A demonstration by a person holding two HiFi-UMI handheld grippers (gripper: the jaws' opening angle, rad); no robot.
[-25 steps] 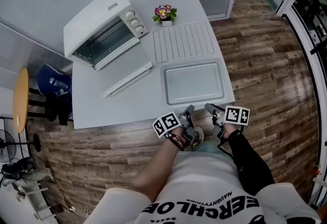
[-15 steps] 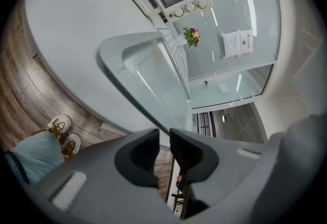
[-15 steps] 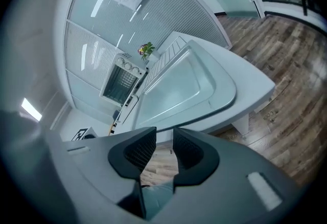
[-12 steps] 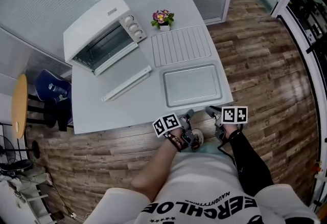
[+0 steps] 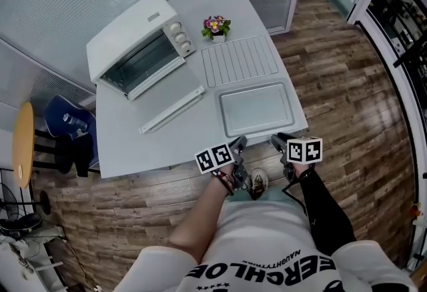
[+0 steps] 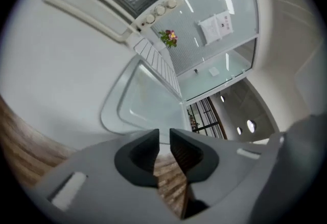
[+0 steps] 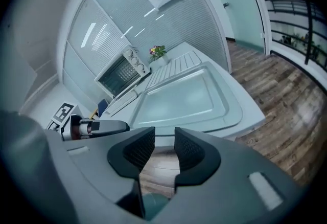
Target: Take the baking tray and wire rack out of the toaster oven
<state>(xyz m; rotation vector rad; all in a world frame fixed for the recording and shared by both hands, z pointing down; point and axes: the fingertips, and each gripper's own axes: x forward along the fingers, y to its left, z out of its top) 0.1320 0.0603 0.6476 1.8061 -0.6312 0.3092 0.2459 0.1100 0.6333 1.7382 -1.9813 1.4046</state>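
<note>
Baking tray (image 5: 257, 109) was already out, flat on the white tabletop (image 5: 127, 144) at the near right corner. Wire rack (image 5: 240, 61) lay flat just behind it, close to a small pot of flowers (image 5: 215, 26). Toaster oven (image 5: 137, 44) sat at the back left with its door down.

Left hand-held gripper (image 5: 237, 144) hovered at the tabletop's near edge, just off the tray's near left corner and angled down. Its jaws were a narrow slit apart with only floor showing between them (image 6: 164, 133), so it was released.

Right hand-held gripper (image 5: 275, 140) hovered off the tray's near right corner, also angled down. Its jaws had just been opening, with nothing between them (image 7: 164, 133).

Against a second earlier, both marker cubes had rolled and the right jaws stood wider. Tray, rack and oven kept the same layout.

A long white bar (image 5: 172, 111) lay diagonally between the oven and the tray. Wood-plank floor (image 5: 333, 71) ran around the tabletop, frosted glass partitions stood behind it, and a blue chair (image 5: 67, 121) sat at the left.
</note>
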